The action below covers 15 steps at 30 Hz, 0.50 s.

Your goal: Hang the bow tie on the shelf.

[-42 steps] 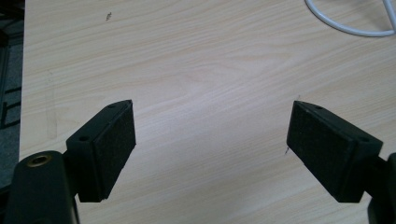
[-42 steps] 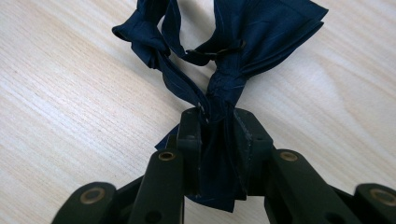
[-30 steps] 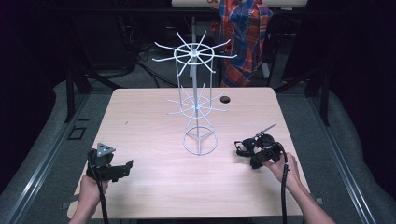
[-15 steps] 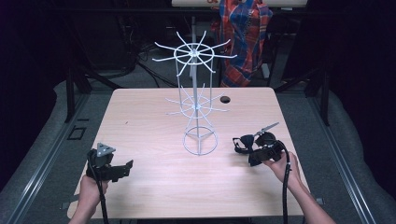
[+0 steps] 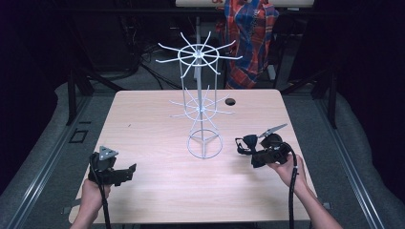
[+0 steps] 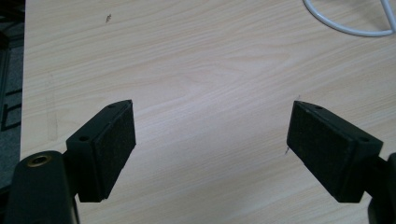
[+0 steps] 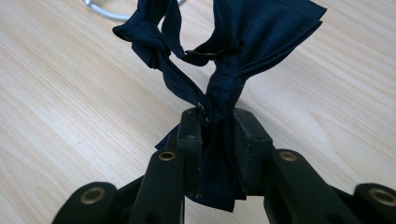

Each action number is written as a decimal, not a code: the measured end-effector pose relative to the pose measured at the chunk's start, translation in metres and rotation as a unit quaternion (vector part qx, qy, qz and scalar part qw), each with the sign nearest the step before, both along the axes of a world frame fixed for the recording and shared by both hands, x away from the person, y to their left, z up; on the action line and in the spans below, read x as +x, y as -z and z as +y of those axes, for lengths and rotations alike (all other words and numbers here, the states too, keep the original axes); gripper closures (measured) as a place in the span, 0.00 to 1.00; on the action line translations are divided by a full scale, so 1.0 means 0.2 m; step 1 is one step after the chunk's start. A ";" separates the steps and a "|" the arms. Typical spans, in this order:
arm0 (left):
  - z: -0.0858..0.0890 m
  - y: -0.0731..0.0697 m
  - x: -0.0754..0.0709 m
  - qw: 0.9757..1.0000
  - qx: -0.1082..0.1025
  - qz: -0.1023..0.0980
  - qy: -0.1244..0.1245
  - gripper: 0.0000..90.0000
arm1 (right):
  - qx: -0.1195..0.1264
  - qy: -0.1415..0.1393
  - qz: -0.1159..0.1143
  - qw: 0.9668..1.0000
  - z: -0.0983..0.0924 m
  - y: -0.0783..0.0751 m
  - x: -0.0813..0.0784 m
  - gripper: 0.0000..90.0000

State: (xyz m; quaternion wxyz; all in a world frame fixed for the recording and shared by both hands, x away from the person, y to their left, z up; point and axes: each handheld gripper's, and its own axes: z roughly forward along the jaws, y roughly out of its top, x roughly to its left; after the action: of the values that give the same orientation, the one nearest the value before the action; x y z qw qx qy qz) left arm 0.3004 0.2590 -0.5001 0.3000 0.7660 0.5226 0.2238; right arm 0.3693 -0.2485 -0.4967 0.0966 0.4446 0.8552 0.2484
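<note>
A white wire display rack (image 5: 202,95) with radiating hooks stands at the middle of the wooden table (image 5: 143,124). My right gripper (image 5: 258,151) sits to the right of the rack's ring base, shut on a dark navy bow tie (image 7: 210,56) whose loops stick out past the jaws toward the rack; the same bow tie (image 5: 246,143) hangs just above the tabletop. My left gripper (image 5: 125,172) rests near the front left of the table, open, with bare wood between its pads (image 6: 107,144). The rack's base ring (image 6: 350,21) lies far ahead of it.
A small dark round hole (image 5: 230,101) is in the table behind the rack. A plaid cloth (image 5: 250,33) hangs beyond the far edge. Dark floor and metal frames surround the table. Bare wood spans the table's left half and front middle.
My right gripper has shifted slightly toward the rack with the bow tie held in it. The left gripper has stayed where it was.
</note>
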 end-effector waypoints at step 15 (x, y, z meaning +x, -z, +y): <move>0.00 0.00 0.00 1.000 -0.003 0.001 0.003 0.18 | 0.009 -0.005 0.000 1.000 0.01 -0.03 -0.01 0.82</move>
State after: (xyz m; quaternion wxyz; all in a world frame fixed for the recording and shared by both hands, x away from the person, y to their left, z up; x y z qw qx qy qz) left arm 0.3004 0.2585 -0.5002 0.3022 0.7668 0.5214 0.2211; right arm 0.3677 -0.2465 -0.4907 0.0914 0.4412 0.8550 0.2568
